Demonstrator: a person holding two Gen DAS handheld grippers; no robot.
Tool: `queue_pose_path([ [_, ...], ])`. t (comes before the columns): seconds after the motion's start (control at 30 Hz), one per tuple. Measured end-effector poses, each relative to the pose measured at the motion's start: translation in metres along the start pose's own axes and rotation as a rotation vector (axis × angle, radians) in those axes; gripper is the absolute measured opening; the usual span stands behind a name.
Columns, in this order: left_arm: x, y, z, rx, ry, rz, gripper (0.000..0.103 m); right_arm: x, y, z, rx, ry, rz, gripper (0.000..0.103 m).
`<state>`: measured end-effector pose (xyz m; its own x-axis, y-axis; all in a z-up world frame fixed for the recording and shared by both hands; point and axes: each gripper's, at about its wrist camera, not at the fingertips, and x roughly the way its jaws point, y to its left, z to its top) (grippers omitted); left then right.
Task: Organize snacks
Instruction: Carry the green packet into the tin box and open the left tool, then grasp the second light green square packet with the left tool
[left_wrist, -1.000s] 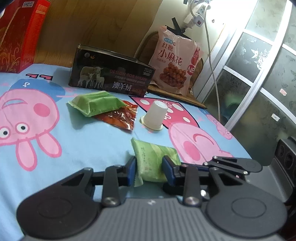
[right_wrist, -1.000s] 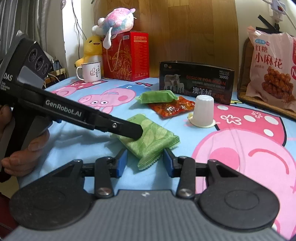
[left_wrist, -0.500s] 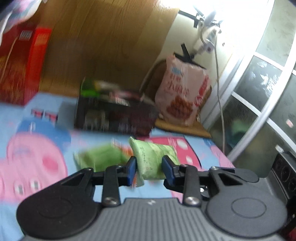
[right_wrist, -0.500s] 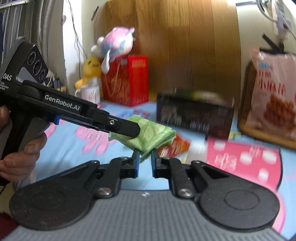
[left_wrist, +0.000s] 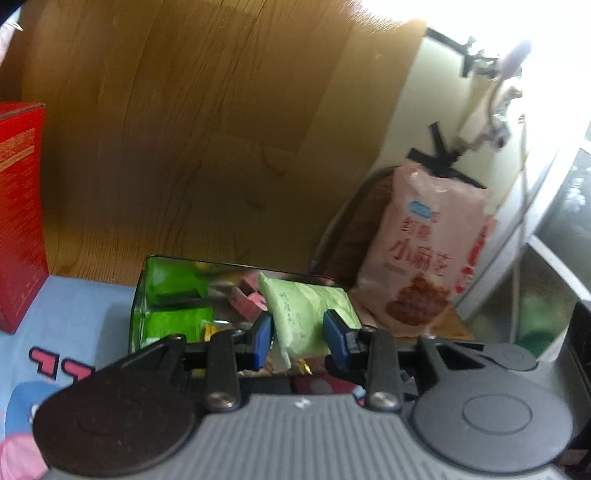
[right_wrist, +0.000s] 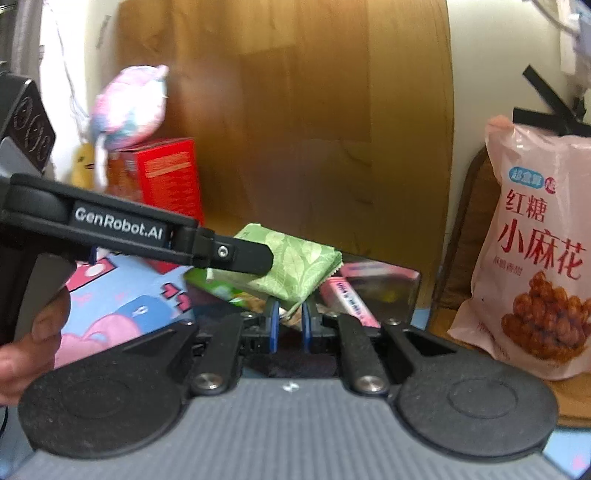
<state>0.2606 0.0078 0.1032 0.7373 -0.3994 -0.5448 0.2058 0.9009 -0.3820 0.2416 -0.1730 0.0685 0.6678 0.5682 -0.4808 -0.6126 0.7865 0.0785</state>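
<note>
Left gripper (left_wrist: 298, 332): blue pads clamp a pale green snack packet (left_wrist: 306, 314) by its two sides; the packet juts forward from the fingers, held above the open metal tin (left_wrist: 147, 295). Inside the tin, beyond and left of the fingertips, lie green packets (left_wrist: 173, 288) and a pink wrapped bar (left_wrist: 247, 299).

Right gripper (right_wrist: 289, 325): the blue pads stand narrowly apart, pinching the crimped corner of the same green packet (right_wrist: 295, 266) from the near side. The left tool's finger (right_wrist: 240, 253) crosses from the left and presses the packet's side. A pink snack bag (right_wrist: 535, 258) stands to the right of both tools; a red box (right_wrist: 166, 173) stands far left.
</note>
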Motion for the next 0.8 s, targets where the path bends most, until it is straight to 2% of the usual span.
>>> queue_pose_path([
  [0.1, 0.020, 0.007, 0.002, -0.012, 0.027, 0.030, 0.032, 0.021, -0.007, 0.003, 0.009, 0.048, -0.012, 0.016],
  [0.17, 0.031, 0.012, 0.001, -0.026, 0.047, 0.045, 0.036, 0.034, -0.008, 0.004, 0.003, 0.081, -0.024, 0.016],
  [0.23, 0.038, 0.016, -0.002, -0.035, 0.073, 0.051, 0.050, 0.043, -0.007, 0.002, -0.003, 0.098, -0.042, 0.021],
  [0.3, 0.036, 0.018, -0.006, -0.037, 0.065, 0.048, 0.055, 0.048, -0.008, 0.004, 0.006, 0.097, -0.057, 0.023],
  [0.4, 0.017, 0.023, -0.012, -0.047, 0.038, 0.020, 0.057, 0.036, -0.005, -0.001, 0.009, 0.058, -0.049, 0.027],
  [0.53, -0.023, 0.027, -0.027, -0.054, -0.023, 0.019, 0.070, 0.003, 0.005, -0.011, -0.017, -0.021, -0.035, 0.027],
  [0.6, -0.043, 0.032, -0.039, -0.068, -0.028, 0.018, 0.070, -0.010, 0.008, -0.015, -0.008, -0.042, 0.004, 0.027],
  [0.7, -0.063, 0.041, -0.061, -0.116, -0.005, 0.026, 0.070, -0.027, 0.020, -0.027, 0.017, -0.044, 0.091, 0.035],
  [0.8, -0.077, 0.053, -0.086, -0.176, 0.020, 0.043, 0.070, -0.028, 0.037, -0.040, 0.008, -0.005, 0.144, 0.039],
])
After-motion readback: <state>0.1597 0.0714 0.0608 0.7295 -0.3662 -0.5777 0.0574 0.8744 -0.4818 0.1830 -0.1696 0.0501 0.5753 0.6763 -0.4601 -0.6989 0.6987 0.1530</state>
